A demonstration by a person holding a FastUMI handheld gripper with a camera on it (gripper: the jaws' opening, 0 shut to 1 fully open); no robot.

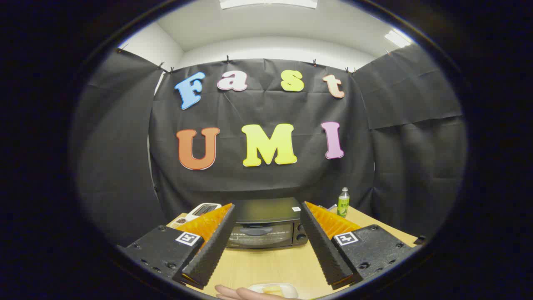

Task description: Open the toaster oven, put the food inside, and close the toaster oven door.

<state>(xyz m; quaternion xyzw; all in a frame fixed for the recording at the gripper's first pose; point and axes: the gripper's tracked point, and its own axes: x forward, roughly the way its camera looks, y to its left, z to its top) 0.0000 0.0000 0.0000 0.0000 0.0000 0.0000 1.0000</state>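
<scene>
A: What is the gripper (265, 216) doing in the gripper view?

B: Its two fingers (210, 250) are spread wide apart and hold nothing. They are raised above a light wooden table (266, 264), and bare tabletop shows between them.

A: And the toaster oven?

B: The black toaster oven (266, 223) stands on the far part of the table, straight ahead and framed between the two fingers. Its glass door (260, 236) is closed, with a handle across the upper part of the door. Two round knobs (300, 231) sit one above the other at the right of its front.

A: Where is the food?

B: On the near side, below the fingers, there is a small white plate (275, 287) with a pale yellow piece of food (272, 289) on it; I cannot tell what kind. A person's hand (243, 293) lies just left of the plate, touching or nearly touching its rim.

A: Anything else on the table?

B: A small bottle with a green label (343, 203) stands upright at the far right, right of the oven. At the far left, partly behind the left finger, there is a white appliance (202, 209) with a dark slot on top, and a small patterned thing just left of it that is too small to make out.
</scene>
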